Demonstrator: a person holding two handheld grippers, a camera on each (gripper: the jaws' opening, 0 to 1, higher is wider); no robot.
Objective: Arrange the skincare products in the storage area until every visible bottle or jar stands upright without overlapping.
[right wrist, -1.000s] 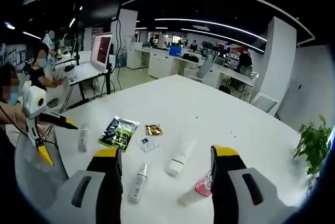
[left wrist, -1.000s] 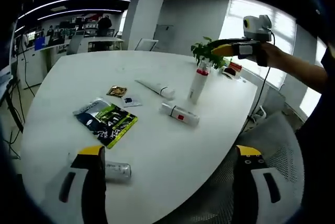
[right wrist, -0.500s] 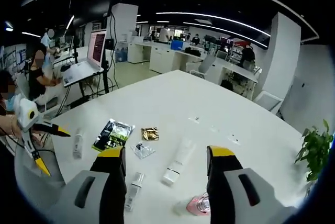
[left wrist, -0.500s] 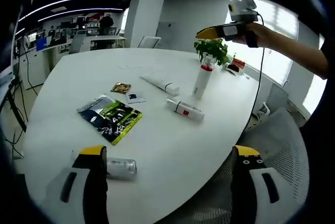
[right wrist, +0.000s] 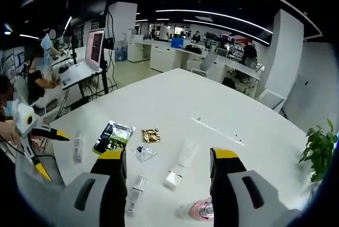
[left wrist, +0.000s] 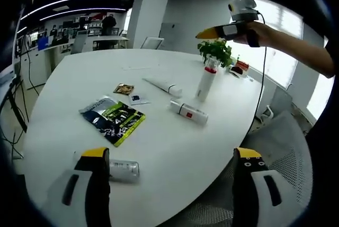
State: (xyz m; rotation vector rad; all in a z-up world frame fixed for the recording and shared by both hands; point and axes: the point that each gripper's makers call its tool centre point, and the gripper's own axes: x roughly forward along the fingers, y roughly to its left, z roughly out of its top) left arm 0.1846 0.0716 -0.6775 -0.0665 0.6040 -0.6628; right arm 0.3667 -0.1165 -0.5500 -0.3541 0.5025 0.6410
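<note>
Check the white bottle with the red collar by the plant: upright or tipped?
Upright. The white bottle stands on its base on the table, unlike the tube lying flat nearby.

You're standing in an open-plan office. Around your big white table (right wrist: 222, 110) run rows of white desks (right wrist: 175, 60) with monitors (right wrist: 177, 42) and people seated at them, under long curved ceiling light strips (right wrist: 212, 15). To one side there's a laptop on a stand (right wrist: 87, 57), and white pillars (left wrist: 145, 12) rise to a dark ceiling. A mesh office chair (left wrist: 275, 147) sits at the table's edge, bright windows (left wrist: 275, 41) behind the potted plant (left wrist: 214, 52).
</note>
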